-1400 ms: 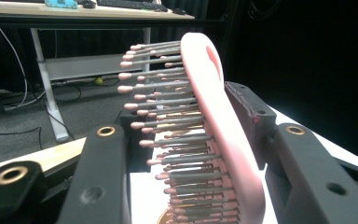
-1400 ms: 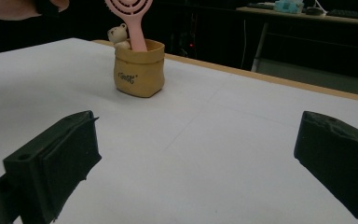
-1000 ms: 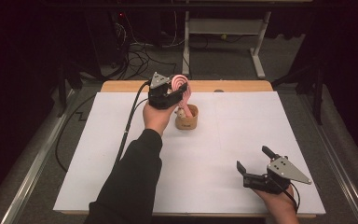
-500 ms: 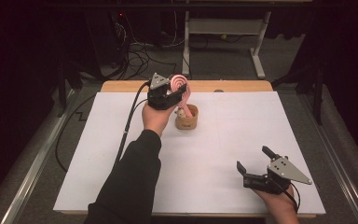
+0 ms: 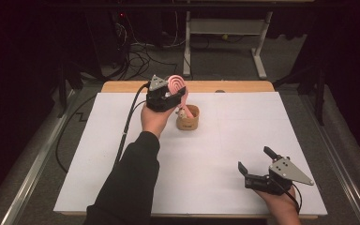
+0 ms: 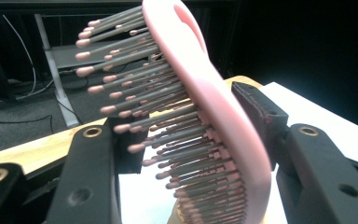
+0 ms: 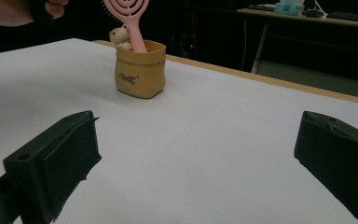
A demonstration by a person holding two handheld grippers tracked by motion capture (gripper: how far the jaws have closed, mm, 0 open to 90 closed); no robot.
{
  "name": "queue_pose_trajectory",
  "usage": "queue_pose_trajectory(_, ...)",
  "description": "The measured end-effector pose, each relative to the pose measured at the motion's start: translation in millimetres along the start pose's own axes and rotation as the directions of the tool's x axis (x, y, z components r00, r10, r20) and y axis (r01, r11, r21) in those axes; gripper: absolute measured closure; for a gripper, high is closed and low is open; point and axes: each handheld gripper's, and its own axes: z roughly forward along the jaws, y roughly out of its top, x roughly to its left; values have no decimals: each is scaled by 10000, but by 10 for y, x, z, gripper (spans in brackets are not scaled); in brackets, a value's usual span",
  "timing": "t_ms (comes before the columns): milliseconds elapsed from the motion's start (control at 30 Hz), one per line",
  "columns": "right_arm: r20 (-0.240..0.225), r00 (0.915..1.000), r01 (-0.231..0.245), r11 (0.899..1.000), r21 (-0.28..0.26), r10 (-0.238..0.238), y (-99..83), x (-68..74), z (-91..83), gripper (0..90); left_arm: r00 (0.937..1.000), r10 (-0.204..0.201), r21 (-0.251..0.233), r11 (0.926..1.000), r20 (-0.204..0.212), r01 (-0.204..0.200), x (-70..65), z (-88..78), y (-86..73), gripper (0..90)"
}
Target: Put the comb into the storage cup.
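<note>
Your left gripper [image 5: 180, 97] sits at the table's far side w/ a pink plastic hairbrush w/ grey, pink-tipped bristles [image 5: 177, 84] between its jaws. Those jaws have just been opening, and in the left gripper view the right pad stands just off the brush's back. The brush handle stands in a small tan pouch-shaped holder w/ a tiny bear figure [image 5: 188, 118]. Your right gripper [image 5: 254, 162] rests near the front right corner, jaws wide apart, nothing between.

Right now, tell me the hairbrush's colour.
Pink hairbrush with grey, pink-tipped bristles; clearest in the left gripper view.
</note>
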Motion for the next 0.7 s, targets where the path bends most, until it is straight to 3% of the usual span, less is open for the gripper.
queue_pose_trajectory(67,3,10000,8,10000,18,-8,-1,5,6,1,10000,44,-11,10000,-8,-44,5,-8,5,479)
queue_pose_trajectory(167,-25,10000,37,10000,31,-37,1,13,12,1,9999,-20,23,10000,-142,20,11,-14,11,391)
queue_pose_trajectory(700,-23,10000,88,9999,60,-87,1,33,29,1,9998,-199,377,9991,-79,201,45,-28,8,252)
